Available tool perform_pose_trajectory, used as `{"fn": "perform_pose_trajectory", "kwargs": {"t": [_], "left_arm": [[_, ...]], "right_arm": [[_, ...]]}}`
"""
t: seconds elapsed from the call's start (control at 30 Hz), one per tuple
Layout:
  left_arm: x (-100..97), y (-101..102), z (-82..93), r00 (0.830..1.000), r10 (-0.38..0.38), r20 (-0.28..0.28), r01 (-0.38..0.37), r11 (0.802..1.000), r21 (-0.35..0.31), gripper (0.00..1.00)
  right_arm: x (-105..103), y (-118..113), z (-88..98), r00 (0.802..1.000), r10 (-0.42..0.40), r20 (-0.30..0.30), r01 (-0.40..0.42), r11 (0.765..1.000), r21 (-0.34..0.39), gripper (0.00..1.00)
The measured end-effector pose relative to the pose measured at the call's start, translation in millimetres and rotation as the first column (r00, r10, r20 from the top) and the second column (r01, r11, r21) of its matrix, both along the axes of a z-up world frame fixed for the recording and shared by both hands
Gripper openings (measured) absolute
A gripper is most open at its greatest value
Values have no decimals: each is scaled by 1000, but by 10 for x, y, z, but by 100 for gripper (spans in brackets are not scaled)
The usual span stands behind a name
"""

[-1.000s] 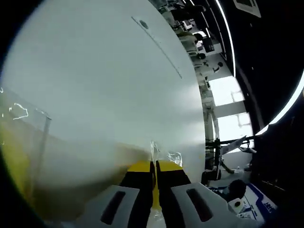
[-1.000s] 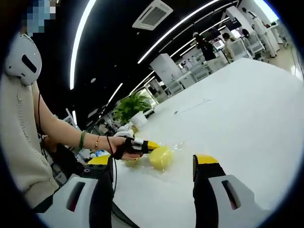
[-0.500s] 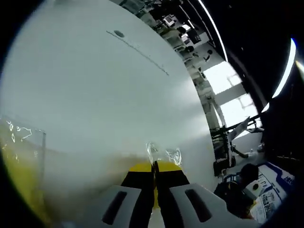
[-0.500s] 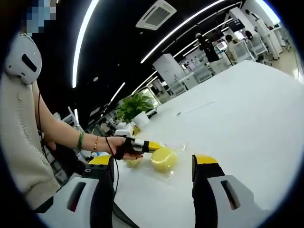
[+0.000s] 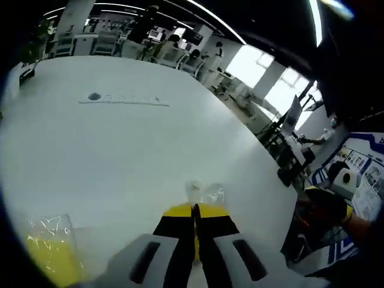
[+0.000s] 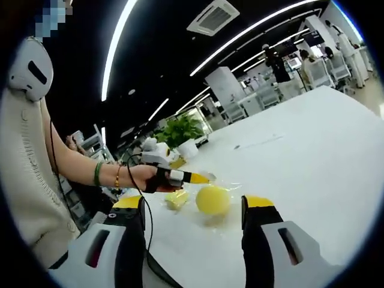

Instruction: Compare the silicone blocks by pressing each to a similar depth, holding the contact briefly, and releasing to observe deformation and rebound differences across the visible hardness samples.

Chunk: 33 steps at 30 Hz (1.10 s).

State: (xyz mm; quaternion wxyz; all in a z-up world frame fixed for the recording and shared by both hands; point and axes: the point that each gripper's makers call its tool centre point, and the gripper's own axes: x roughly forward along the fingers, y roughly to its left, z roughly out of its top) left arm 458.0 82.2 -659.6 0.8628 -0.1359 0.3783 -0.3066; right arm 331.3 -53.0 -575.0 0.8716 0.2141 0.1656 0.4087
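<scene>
In the right gripper view a round yellow silicone block in a clear wrapper rests on the white table. A smaller pale yellow block lies just to its left. My left gripper, held in a hand, is above them, shut on the wrapper's edge. In its own view the left gripper shows jaws pressed together with crinkled clear film at the tips. A yellow block in a clear bag is at the lower left. My right gripper stands open, short of the round block.
The person's sleeve and arm fill the left of the right gripper view. A potted plant stands at the table's far edge. A grommet and cable slot mark the table. Chairs and desks stand beyond the table.
The left gripper has swung and tilted, so its whole view has turned towards the room. In the right gripper view it has risen a little with the wrapper, and the round block now sits further right.
</scene>
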Motion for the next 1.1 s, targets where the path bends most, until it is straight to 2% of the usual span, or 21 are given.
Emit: {"fn": "perform_pose_trajectory", "kwargs": {"t": [0.1,0.23,0.53,0.73,1.1], "left_arm": [[-41,-4,73,1000,-7,21,7,1000,5,0],[-90,-1,135,1000,13,12,-12,1000,-9,0],[-267,-54,323,995,-43,95,41,999,25,0],[-359,-59,463,986,-77,147,75,997,24,0],[-451,41,713,969,-122,216,115,992,45,0]], "right_arm": [[-54,2,52,1000,2,13,-2,1000,-8,60],[-142,26,103,1000,5,26,-5,1000,-21,59],[-313,115,203,999,18,49,-15,999,-49,58],[-395,136,261,998,8,67,-4,998,-63,58],[-477,197,345,996,-1,94,11,995,-98,58]]}}
